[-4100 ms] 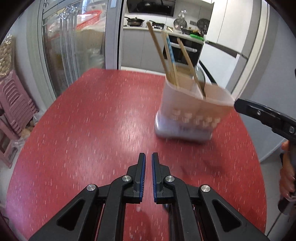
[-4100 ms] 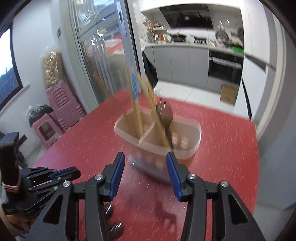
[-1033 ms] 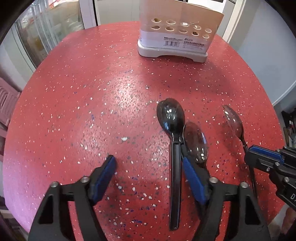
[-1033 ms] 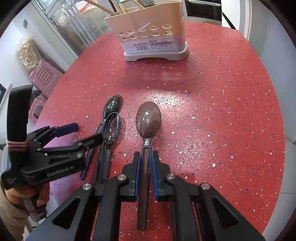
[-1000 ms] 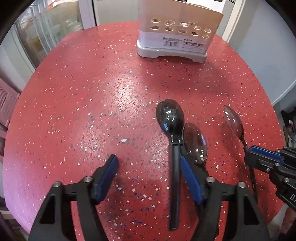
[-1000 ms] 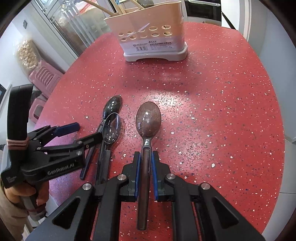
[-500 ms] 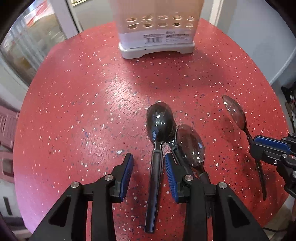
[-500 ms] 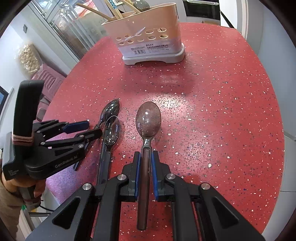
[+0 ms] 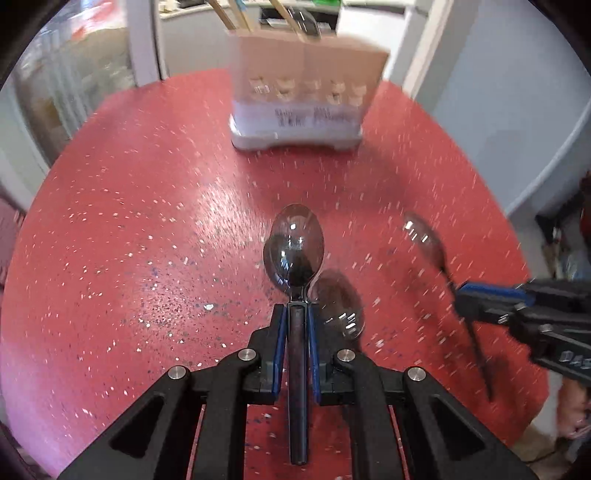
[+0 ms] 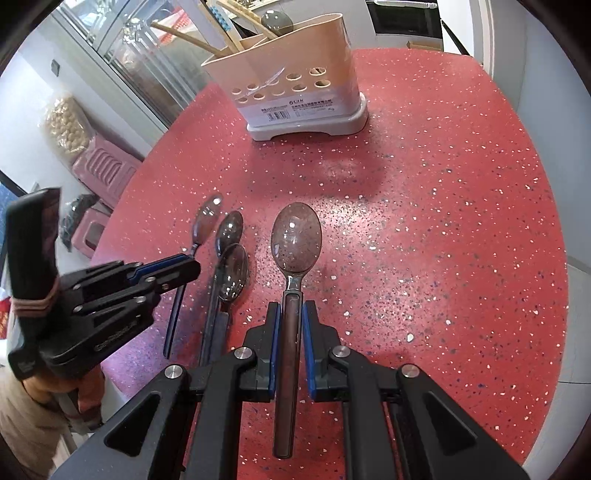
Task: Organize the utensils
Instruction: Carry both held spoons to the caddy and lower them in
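A black spoon [image 9: 297, 254] is gripped by its handle between the blue pads of the left gripper [image 9: 296, 325], whose jaws have just been closing and now press on the handle; the bowl points toward the upper middle of the left wrist frame, and the view is blurred. Just right of the bowl, a second dark spoon [image 9: 338, 302] is seen lying on the red speckled table [image 9: 129, 229]. A brown-handled spoon [image 10: 295, 243] is clamped by the right gripper [image 10: 291, 325], its jaws drawn in tight on the handle, the bowl reaching to the centre of the right wrist frame. In that frame, left of centre, the left gripper is seen with its spoon, a dark shadow beneath it on the table, and the lying spoon just beside. At the upper middle of both frames a beige utensil holder [image 10: 291, 85] stands on the table, well apart from the spoons, with wooden chopsticks [image 10: 184, 37] and a dark spoon bowl [image 10: 277, 20] sticking out of its top. Pink stools [image 10: 105, 166] are seen at the left edge of the right wrist frame.
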The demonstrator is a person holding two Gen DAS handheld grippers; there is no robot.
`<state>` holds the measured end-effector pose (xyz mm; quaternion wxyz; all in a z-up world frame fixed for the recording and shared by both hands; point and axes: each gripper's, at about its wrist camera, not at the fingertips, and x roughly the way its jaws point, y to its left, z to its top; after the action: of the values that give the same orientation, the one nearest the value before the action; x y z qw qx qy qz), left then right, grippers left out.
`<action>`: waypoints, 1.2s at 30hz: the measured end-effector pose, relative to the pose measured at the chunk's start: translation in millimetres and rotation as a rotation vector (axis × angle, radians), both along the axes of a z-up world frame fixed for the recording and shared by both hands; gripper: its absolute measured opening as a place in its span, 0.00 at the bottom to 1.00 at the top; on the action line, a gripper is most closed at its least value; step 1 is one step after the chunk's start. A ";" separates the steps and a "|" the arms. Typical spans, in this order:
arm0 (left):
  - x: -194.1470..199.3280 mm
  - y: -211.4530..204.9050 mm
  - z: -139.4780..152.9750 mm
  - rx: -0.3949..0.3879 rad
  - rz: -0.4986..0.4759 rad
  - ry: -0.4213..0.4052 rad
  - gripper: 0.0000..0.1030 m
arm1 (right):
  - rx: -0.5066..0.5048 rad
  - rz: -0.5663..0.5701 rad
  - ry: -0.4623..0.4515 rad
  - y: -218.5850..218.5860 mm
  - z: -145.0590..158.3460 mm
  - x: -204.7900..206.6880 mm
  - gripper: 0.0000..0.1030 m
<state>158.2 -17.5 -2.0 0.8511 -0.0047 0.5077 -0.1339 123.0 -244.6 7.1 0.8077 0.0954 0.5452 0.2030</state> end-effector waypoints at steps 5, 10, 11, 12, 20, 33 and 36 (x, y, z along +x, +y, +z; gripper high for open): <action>-10.2 3.5 23.1 -0.062 0.038 -0.081 0.38 | 0.039 0.005 -0.017 -3.1 5.1 1.9 0.12; -17.8 10.6 47.2 -0.124 0.073 -0.146 0.38 | 0.071 0.005 -0.060 -7.5 20.5 4.3 0.12; -19.4 10.6 50.5 -0.131 0.079 -0.154 0.38 | 0.079 0.006 -0.069 -8.7 25.0 5.7 0.12; -18.9 11.7 56.1 -0.142 0.086 -0.169 0.38 | 0.084 0.005 -0.079 -9.7 30.1 7.5 0.12; 3.5 15.4 87.8 -0.185 0.098 -0.251 0.38 | 0.085 0.004 -0.173 -13.1 75.4 30.2 0.12; 80.7 22.1 128.7 -0.214 0.145 -0.358 0.38 | 0.072 0.005 -0.295 -6.5 128.0 102.2 0.12; 102.2 21.9 136.8 -0.225 0.161 -0.380 0.38 | 0.077 0.009 -0.327 -2.3 137.7 121.3 0.12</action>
<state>260.4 4.4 134.8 0.9335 -0.1150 0.3180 -0.1197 244.4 -246.9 144.9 0.8805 0.0897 0.3989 0.2401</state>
